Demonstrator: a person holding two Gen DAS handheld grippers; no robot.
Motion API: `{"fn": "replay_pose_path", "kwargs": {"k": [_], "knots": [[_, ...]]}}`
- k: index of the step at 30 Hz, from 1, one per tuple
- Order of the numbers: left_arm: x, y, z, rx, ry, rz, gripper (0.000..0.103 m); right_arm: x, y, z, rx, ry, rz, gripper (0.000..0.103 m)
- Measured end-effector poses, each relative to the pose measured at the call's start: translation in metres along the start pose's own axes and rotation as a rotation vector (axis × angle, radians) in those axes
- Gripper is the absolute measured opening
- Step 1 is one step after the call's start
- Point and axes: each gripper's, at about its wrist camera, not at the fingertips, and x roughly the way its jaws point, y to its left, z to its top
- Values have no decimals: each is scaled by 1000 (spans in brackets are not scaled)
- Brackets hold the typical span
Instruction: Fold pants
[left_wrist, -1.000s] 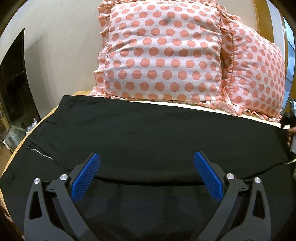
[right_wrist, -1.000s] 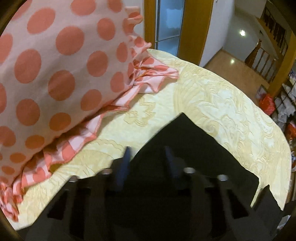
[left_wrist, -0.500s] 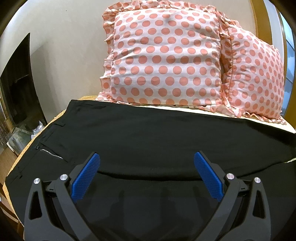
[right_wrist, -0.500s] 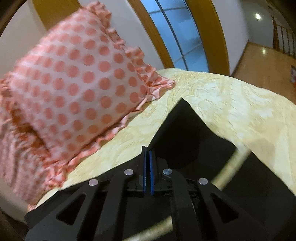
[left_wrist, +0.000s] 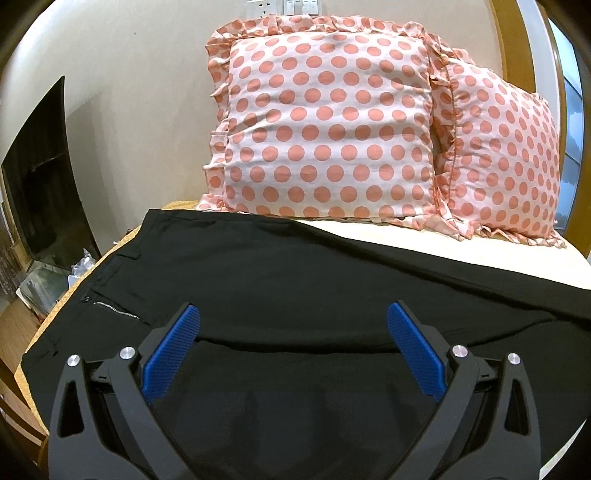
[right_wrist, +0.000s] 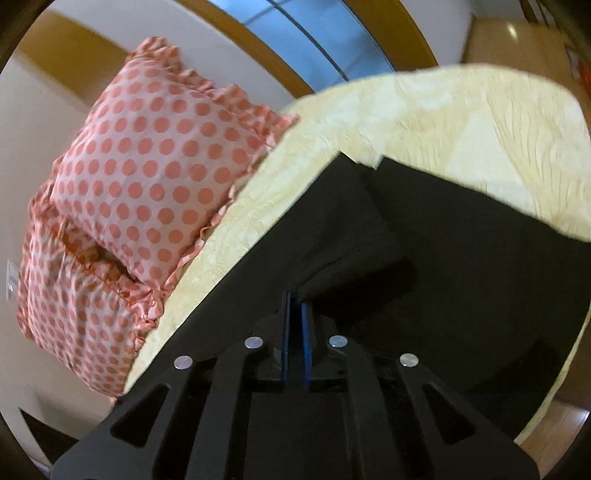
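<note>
Black pants lie spread across the yellow bed, waistband with zipper at the left, legs running right. My left gripper is open and empty, hovering over the middle of the pants near a fold line. In the right wrist view the pants show their leg ends on the bedspread. My right gripper is shut on a pinch of the pant leg fabric and lifts it, with the hem beyond it.
Two pink polka-dot pillows stand against the wall behind the pants; they also show in the right wrist view. The yellow bedspread ends at a rounded edge with wooden floor beyond. A dark TV stands at left.
My right gripper, shut on the leg end, has risen and pulled back, lifting the fabric; the view now shows more bed. My left gripper has drawn back slightly, still open.
</note>
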Motion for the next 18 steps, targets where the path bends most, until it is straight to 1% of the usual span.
{"fn": "replay_pose_path", "kwargs": {"k": [1,5,8,10,11,13,15,16,18], "knots": [[1,-1,1,-2,0,2,101,2,-5,0,25,22,1,14],[1,8,1,-9,12,13,101,8,-21,0,119,73,53,15],[2,17,6,9,17,61,101,13,-31,1,186,100,98,15],[3,23,10,13,20,87,101,15,-32,4,189,80,103,15],[4,28,12,7,26,92,101,16,-31,6,184,70,92,15],[9,40,17,-21,43,78,101,17,-28,7,168,41,89,15],[15,53,22,-59,63,64,101,17,-24,7,128,11,88,10],[18,58,25,-73,72,56,101,15,-26,7,138,1,112,3],[28,68,31,-94,100,43,101,6,-30,8,174,-40,194,3]]}}
